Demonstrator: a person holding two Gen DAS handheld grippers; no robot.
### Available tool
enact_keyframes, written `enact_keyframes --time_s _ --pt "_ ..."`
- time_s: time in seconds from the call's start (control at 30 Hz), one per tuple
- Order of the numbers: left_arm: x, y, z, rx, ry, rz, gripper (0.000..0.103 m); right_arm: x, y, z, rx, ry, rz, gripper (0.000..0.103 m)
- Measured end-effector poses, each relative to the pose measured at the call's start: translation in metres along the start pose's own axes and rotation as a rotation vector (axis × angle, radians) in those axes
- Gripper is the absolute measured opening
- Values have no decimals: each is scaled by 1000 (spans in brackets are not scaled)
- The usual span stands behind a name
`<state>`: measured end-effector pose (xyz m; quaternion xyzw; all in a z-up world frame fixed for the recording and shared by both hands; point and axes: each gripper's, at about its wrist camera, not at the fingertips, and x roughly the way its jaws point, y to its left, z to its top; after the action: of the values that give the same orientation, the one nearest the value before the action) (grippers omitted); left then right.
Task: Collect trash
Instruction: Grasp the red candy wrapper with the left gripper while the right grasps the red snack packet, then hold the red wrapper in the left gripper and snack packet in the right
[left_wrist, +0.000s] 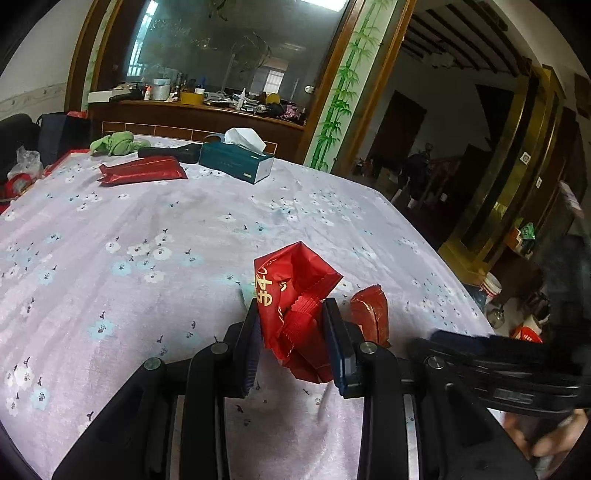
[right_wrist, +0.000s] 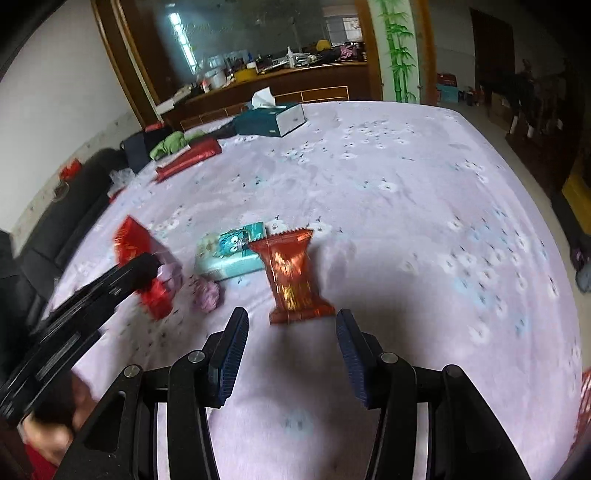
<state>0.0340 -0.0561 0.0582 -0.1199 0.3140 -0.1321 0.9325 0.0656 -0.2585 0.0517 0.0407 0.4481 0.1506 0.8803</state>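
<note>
Left gripper clamps our crumpled red wrapper.
Right gripper wide open, holding nothing; brown-red snack packet at 12 o'clock, long axis 11-to-5.

Soft daylight fills both views, with the brightest patches in the mirror on the far wall, where windows glare white. The doorway to the right is dim. The cloth is evenly lit, with a soft shadow under the near wrapper. The right view is motion-blurred, worst at its left and right edges. Fisheye bending curves the frames; the corners go black.
</note>
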Motion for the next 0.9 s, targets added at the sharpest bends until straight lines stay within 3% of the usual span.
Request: enact_keyframes --time_s 0.2,0.23,0.27,0.63,0.9 --pt "-2 -4 -3 23 -10 16 30 43 11 10 -65 31 -77 51" --pt "-1 -4 -3 22 -8 20 30 45 10 9 -66 32 -80 36" --pt "1 -4 -3 20 0 20 30 46 9 9 -72 25 -86 33" --pt "5 -10 -6 56 5 54 30 11 3 5 -59 -131 -69 31" --pt "9 -8 -6 56 19 65 30 2 0 5 -23 -135 -9 31"
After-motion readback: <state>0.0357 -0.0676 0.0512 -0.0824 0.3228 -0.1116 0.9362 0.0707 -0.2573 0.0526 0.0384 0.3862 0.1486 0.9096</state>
